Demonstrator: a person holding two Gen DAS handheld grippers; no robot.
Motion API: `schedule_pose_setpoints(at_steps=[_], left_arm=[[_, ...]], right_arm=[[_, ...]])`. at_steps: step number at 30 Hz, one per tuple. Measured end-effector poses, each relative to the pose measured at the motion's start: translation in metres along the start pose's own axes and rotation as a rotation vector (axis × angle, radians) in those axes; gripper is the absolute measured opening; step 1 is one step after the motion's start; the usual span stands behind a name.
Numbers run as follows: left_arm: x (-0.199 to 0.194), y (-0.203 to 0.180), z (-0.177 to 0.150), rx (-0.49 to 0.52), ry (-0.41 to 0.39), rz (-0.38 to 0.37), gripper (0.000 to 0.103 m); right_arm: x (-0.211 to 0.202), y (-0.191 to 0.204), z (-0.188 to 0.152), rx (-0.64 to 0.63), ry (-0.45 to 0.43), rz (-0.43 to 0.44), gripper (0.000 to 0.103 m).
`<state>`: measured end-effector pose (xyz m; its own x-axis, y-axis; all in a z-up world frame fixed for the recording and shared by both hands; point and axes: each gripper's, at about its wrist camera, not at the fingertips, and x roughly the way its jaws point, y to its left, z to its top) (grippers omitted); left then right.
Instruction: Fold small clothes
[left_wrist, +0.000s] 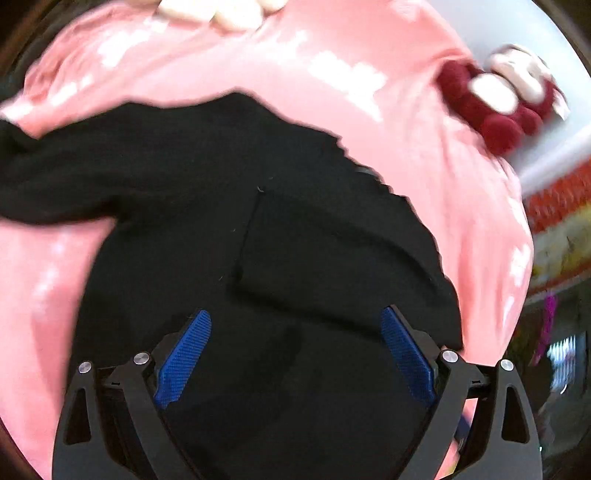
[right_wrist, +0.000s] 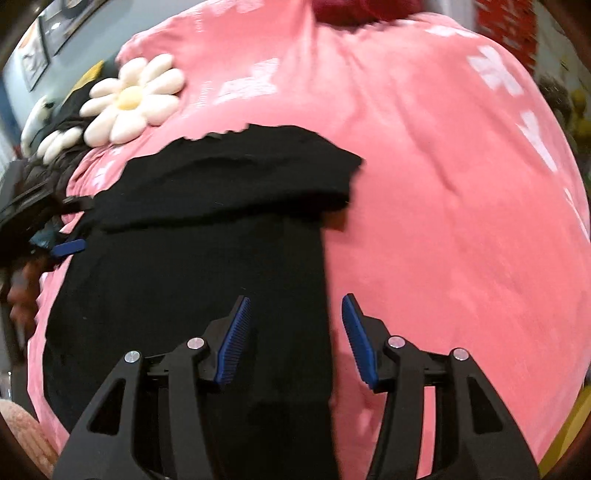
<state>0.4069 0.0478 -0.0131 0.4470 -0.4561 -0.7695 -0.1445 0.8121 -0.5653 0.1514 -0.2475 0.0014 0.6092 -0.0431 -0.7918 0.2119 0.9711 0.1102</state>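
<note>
While black garment (right_wrist: 207, 258) lies part-folded on pink blanket (right_wrist: 443, 221), left gripper (left_wrist: 295, 325) spread wide, right gripper (right_wrist: 295, 310) half-spread, both empty; careless pinch risks snagging blanket, undoing fold.

No writing can be read anywhere (frames blurred).

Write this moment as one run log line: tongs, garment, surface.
left tongs: open, empty | right tongs: open, empty | black garment: partly folded, lying flat | pink cover: under garment
</note>
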Motion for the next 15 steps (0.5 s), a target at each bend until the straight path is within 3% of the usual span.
schedule_pose_setpoints(at_steps=[2,4,5,6,10,13,15], left_arm=[[0.015,0.003,0.01,-0.071,0.002,0.012,0.088],[0.014,-0.003,0.019,-0.057,-0.051,0.0,0.046],[0.019,-0.009,0.027,-0.015,-0.019,-0.028,0.002],[0.019,-0.011,0.032,0.0,-0.008,-0.029,0.003],[-0.005,-0.016,0.058,0.079,-0.123,0.039,0.003],[-0.01,0.0,0.067,0.086,-0.144,0.115,0.003],[-0.008,0.013,0.07,0.063,-0.141,0.126,0.003]], right_arm=[[0.005,-0.007,-0.001,0.017,0.008,-0.001,0.05],[0.011,-0.013,0.003,0.025,0.009,0.006,0.05],[0.014,-0.01,0.007,0.026,0.006,0.007,0.05],[0.017,-0.009,0.012,0.03,0.0,0.017,0.05],[0.038,0.003,0.033,0.03,-0.013,0.036,0.05],[0.064,0.005,0.049,0.056,0.004,0.041,0.05],[0.079,0.004,0.059,0.093,0.007,0.037,0.05]])
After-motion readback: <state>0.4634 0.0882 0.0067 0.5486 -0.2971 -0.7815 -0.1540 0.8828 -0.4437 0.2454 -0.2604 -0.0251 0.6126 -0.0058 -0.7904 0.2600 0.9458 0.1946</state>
